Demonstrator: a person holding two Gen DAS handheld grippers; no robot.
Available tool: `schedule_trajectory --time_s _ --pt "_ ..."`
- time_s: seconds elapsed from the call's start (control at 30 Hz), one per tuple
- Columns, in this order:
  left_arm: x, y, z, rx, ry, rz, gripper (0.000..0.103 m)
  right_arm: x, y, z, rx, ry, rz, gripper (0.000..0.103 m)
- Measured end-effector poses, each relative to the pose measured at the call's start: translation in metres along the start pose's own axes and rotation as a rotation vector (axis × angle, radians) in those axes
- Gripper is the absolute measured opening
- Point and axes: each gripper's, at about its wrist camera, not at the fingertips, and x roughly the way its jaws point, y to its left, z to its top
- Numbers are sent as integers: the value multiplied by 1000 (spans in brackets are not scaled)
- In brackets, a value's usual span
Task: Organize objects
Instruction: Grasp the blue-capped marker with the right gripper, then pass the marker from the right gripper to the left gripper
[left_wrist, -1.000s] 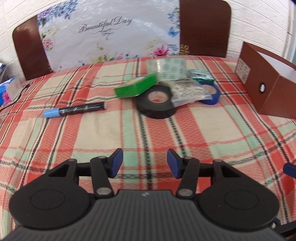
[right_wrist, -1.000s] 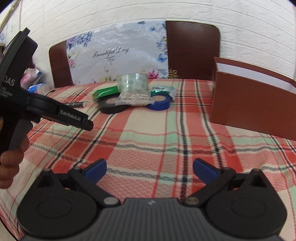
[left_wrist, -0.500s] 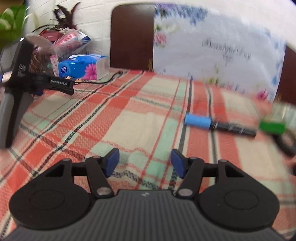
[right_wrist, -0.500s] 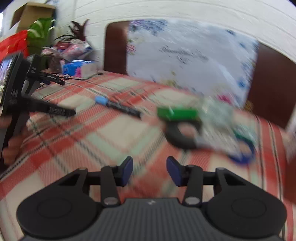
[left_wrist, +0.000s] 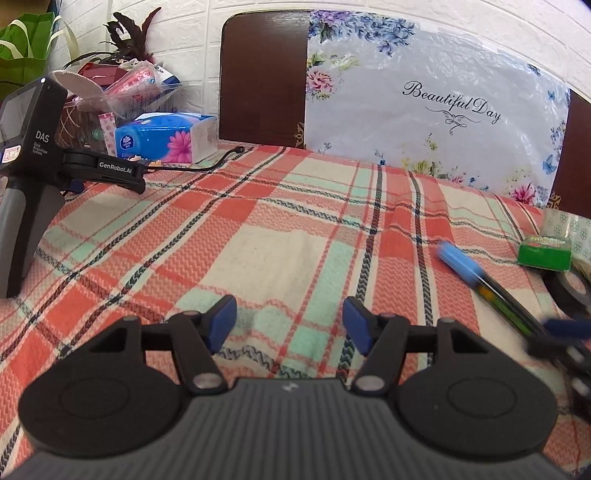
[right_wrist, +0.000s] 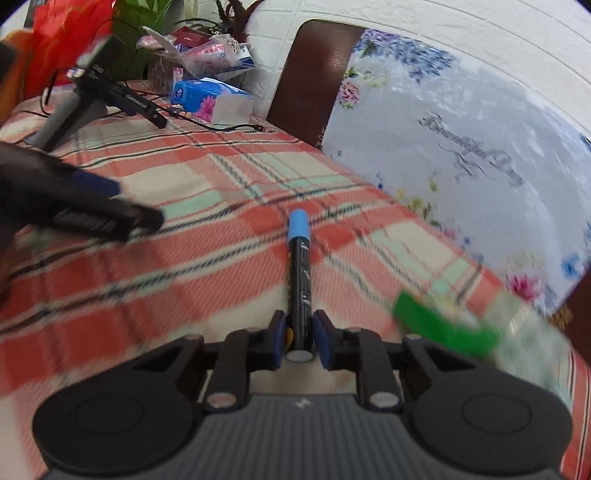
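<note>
1. in my left wrist view the tablecloth (left_wrist: 280, 236) fills the middle of the frame, and my left gripper (left_wrist: 289, 325) sits over it at bottom centre.
2. a spare gripper on a stand (left_wrist: 33, 147) stands at the left edge; the tissue box (left_wrist: 166, 136) lies behind it, upper left.
3. the chair back (left_wrist: 264, 77) rises at top centre behind the table, with the floral bag (left_wrist: 436, 110) leaning to its right.
4. the marker (left_wrist: 484, 288) lies at lower right, its far end between my right gripper's fingertips (left_wrist: 565, 326).
5. the small box (left_wrist: 545, 251) sits at the right edge, beyond the marker.
6. in my right wrist view the marker runs up from bottom centre, between my right gripper (right_wrist: 300, 338) jaws.
</note>
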Motion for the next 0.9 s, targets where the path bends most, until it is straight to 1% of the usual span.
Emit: schedule_trajectory --time_s 0.07,0.1,0.2,0.23,0.27,0.33,0.43,0.47,0.53,0.57,0.6,0.63,0.67,0.7,0.73,0.77,0.8,0.83,0.9 --pt "1 -2 1 11 5 -3 68 -32 -8 -24 72 9 16 18" --pt "1 -3 0 22 9 0 70 -50 -14 -38 130 19 27 18" --pt "-2 -19 1 84 41 16 69 -101 -28 -80 315 42 38 18" --pt "-7 -26 2 71 68 -19 69 -115 -34 -94 382 47 43 18" --pt "-16 -35 3 28 104 -102 69 -131 -39 -109 460 49 55 18" --pt "-34 -66 1 -20 195 -305 69 -152 -49 -132 602 43 97 18" --pt "-58 -130 -8 7 333 -537 71 -159 -72 -149 782 29 153 18" --pt "-62 -148 -10 18 376 -587 71 -160 -78 -153 824 22 164 18" --pt "-70 -180 -19 48 444 -642 76 -163 -84 -159 878 4 177 18" --pt "-71 -193 -24 67 470 -649 82 -164 -86 -162 892 -7 180 18" --pt "-70 -204 -29 80 501 -646 84 -167 -88 -164 900 -20 182 18" --pt "-70 -213 -33 92 494 -623 83 -168 -87 -165 908 -37 181 18" --pt "-74 -221 -35 119 466 -600 72 -171 -88 -166 914 -55 184 18" --pt "-75 -229 -34 147 462 -598 42 -174 -90 -168 919 -70 188 18" --pt "-74 -236 -34 161 478 -603 32 -176 -91 -170 919 -83 190 18" --pt "-72 -241 -30 144 501 -629 28 -179 -92 -172 917 -94 185 18" --pt "-72 -247 -26 138 506 -647 25 -181 -94 -173 912 -100 171 18" --pt "-75 -255 -20 152 494 -662 25 -183 -95 -176 916 -104 161 18" --pt "-86 -278 -3 205 434 -689 24 -189 -104 -180 932 -142 137 18"
